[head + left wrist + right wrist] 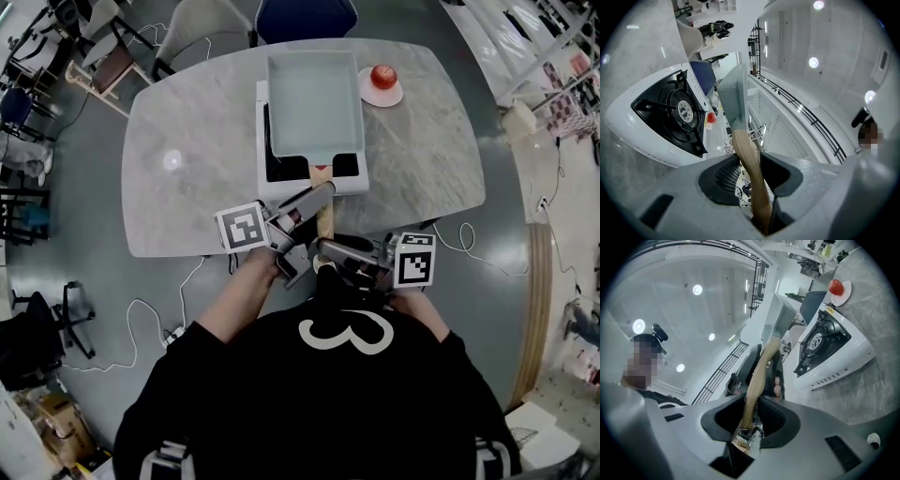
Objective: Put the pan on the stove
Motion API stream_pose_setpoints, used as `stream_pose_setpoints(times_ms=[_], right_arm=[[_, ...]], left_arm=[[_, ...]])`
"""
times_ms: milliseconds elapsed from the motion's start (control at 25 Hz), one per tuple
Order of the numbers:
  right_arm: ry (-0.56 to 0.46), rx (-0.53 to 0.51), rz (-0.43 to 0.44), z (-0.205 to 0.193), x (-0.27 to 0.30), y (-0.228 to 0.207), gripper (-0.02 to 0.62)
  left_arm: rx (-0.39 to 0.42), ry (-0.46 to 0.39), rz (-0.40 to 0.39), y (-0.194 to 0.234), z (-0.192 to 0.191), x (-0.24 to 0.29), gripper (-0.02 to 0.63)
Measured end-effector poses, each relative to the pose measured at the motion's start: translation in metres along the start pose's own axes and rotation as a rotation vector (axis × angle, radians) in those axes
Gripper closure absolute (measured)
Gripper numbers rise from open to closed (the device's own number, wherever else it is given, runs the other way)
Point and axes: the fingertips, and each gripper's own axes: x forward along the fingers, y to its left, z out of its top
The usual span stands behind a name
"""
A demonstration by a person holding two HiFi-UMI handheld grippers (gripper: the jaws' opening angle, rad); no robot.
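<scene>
A square grey-blue pan (pixel 312 103) with a long wooden handle (pixel 324 214) hangs over the white gas stove (pixel 314 187) at the middle of the marble table (pixel 187 187). My left gripper (pixel 317 195) is shut on the handle nearer the pan. Nearer the handle's end, my right gripper (pixel 326 247) is shut on it too. In the left gripper view the handle (pixel 752 173) runs up between the pads to the pan (pixel 733 96), which stands apart from the black burner (pixel 683 110). In the right gripper view the handle (pixel 757 380) leads to the pan (pixel 780 319), left of the stove (pixel 829 352).
A red apple (pixel 382 76) lies on a white plate (pixel 386 95) right of the stove, also seen as the apple (pixel 836 287) in the right gripper view. Chairs (pixel 305 14) stand beyond the table. Cables (pixel 473 248) trail on the floor near the table's front edge.
</scene>
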Motion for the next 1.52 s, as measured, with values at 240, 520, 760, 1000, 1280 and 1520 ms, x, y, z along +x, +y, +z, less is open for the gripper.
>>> stream_pose_setpoints(times_ms=[240,520,760,1000,1280,1520], right_arm=[[0.003,0.035,-0.013,0.001,0.003,-0.011,0.508],[0.008,0.069,-0.023,0.0,0.007,-0.022,0.505],[0.025,0.087,-0.041,-0.003,0.007,-0.031,0.502],[0.028,0.12,-0.051,-0.007,0.005,-0.039,0.5],[0.026,0.14,-0.061,-0.01,0.003,-0.05,0.499],[0.03,0.151,-0.063,-0.008,0.004,-0.055,0.497]], left_arm=[[-0.039,0.004,0.019,0.016,0.001,0.001,0.462],[-0.067,0.004,0.038,0.034,0.003,-0.002,0.46],[-0.116,-0.001,0.044,0.045,-0.001,-0.002,0.459],[-0.169,-0.006,0.054,0.057,-0.006,-0.001,0.458],[-0.189,0.004,0.061,0.07,-0.011,0.0,0.456],[-0.185,0.003,0.081,0.079,-0.008,0.0,0.456]])
